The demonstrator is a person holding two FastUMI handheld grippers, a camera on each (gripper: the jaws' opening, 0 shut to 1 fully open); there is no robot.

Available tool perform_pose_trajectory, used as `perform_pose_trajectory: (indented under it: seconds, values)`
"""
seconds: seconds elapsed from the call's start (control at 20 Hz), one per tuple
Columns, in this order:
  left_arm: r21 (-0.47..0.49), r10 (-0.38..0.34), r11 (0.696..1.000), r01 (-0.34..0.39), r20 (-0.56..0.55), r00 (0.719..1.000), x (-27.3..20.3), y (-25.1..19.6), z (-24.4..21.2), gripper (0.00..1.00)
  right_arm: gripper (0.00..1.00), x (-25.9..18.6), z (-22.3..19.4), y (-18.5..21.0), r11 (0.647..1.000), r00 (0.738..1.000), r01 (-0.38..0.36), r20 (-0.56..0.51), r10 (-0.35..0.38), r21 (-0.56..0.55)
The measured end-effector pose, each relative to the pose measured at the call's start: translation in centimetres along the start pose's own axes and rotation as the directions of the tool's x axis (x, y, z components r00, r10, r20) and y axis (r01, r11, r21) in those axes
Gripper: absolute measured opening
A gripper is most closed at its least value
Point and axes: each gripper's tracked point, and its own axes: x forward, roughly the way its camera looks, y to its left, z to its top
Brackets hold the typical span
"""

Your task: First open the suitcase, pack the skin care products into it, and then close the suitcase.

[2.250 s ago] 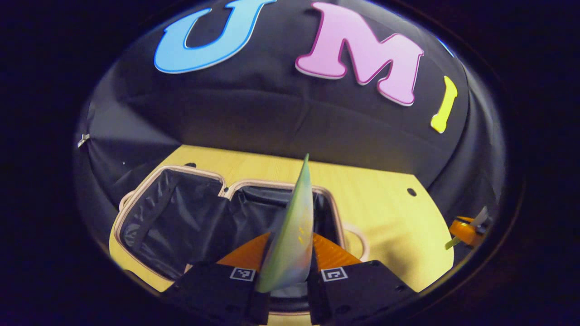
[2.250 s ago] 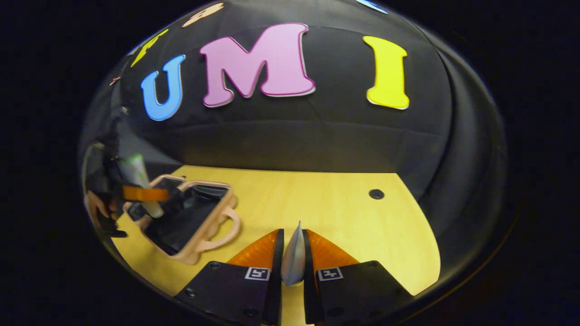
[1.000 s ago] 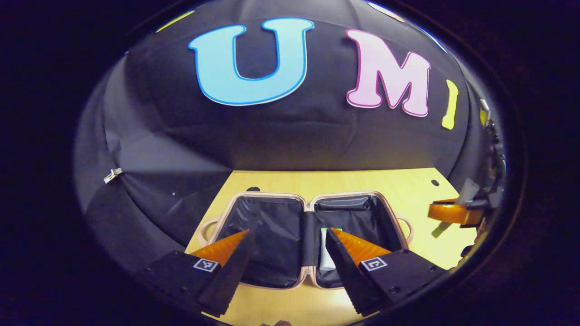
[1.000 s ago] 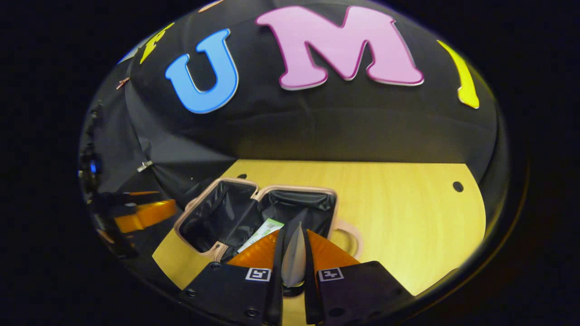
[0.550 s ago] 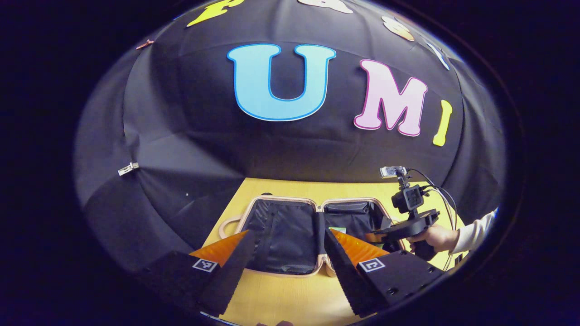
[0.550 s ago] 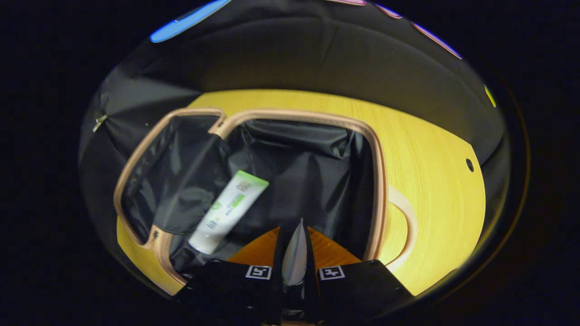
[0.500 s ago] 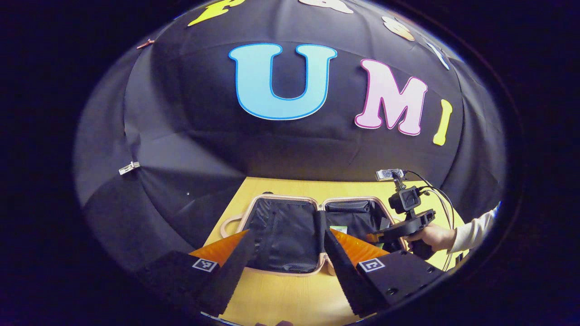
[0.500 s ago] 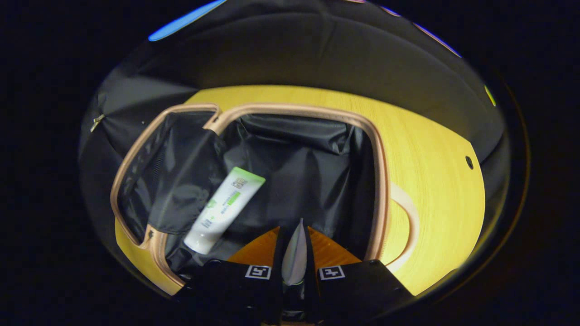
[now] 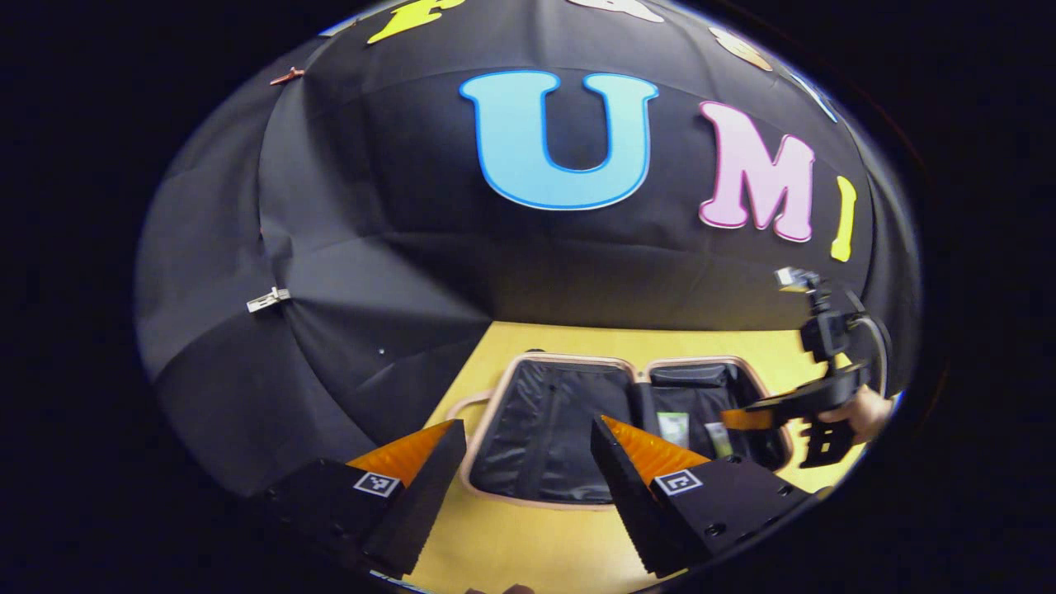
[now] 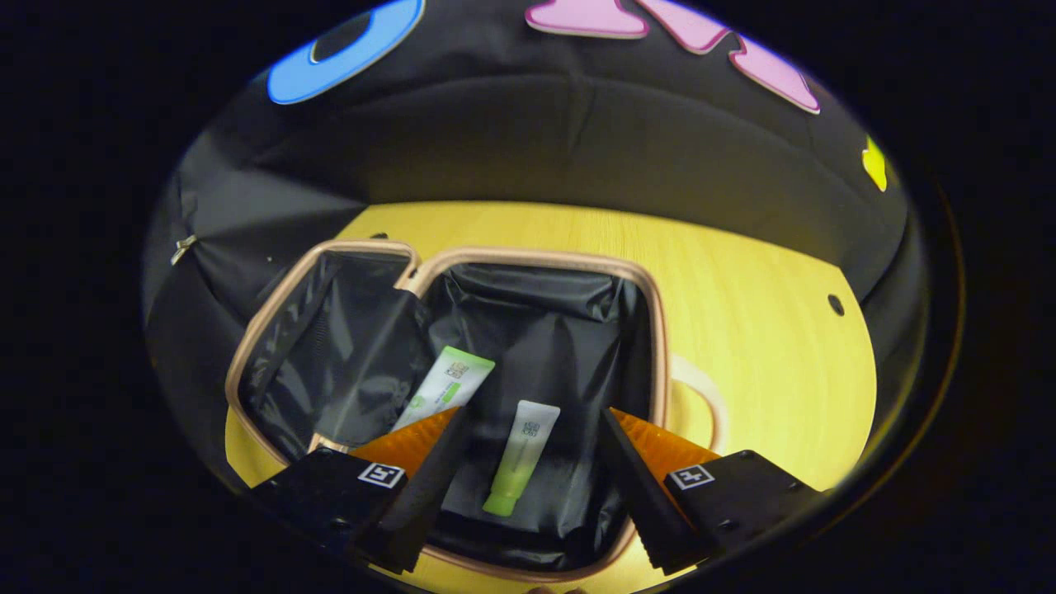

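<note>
Now two tubes (image 10: 518, 458) lie in the open suitcase (image 10: 656, 346), right gripper (image 10: 532, 425) empty

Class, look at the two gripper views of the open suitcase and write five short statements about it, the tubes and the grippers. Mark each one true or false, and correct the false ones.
1. The suitcase lies open on the wooden table. True.
2. Two tubes lie inside it, a larger tube and a smaller tube. True.
3. The right gripper is clamped on the smaller tube. False: its fingers are spread, and the tube lies loose on the lining between them.
4. The left gripper holds a tube. False: it is open and empty.
5. Both tubes lie in the same half of the suitcase. True.
</note>
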Motion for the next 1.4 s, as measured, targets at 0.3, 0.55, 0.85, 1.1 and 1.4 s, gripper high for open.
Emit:
perform_pose_trajectory:
  seconds: [0.3,0.55,0.85,1.1,1.4]
  values:
    - [-0.092,0.009,0.996,-0.008,0.007,1.000,8.2,6.6,-0.9,0.96,0.99,-9.4,1.8,-2.0,0.999,0.987,0.014,0.163,-0.005,-0.052]
    - [-0.248,-0.003,0.969,-0.022,-0.100,0.995,16.0,11.7,-5.1,0.94,0.99,-16.8,-0.3,-3.5,0.998,0.964,0.054,0.262,-0.042,-0.040]
    - [-0.294,-0.102,0.956,0.017,-0.276,0.956,21.6,11.8,-10.7,0.82,0.99,-22.1,-8.4,-2.3,0.994,0.983,0.078,0.170,-0.064,-0.082]
    - [-0.350,-0.235,0.930,0.109,-0.342,0.910,23.2,9.6,-12.7,0.58,0.97,-22.7,-10.9,0.2,0.994,0.995,0.033,0.097,-0.023,-0.103]
    - [-0.385,-0.221,0.916,0.116,-0.241,0.945,20.6,9.2,-7.8,0.15,0.98,-22.6,-9.6,-3.4,0.994,0.989,0.086,0.129,-0.076,-0.074]
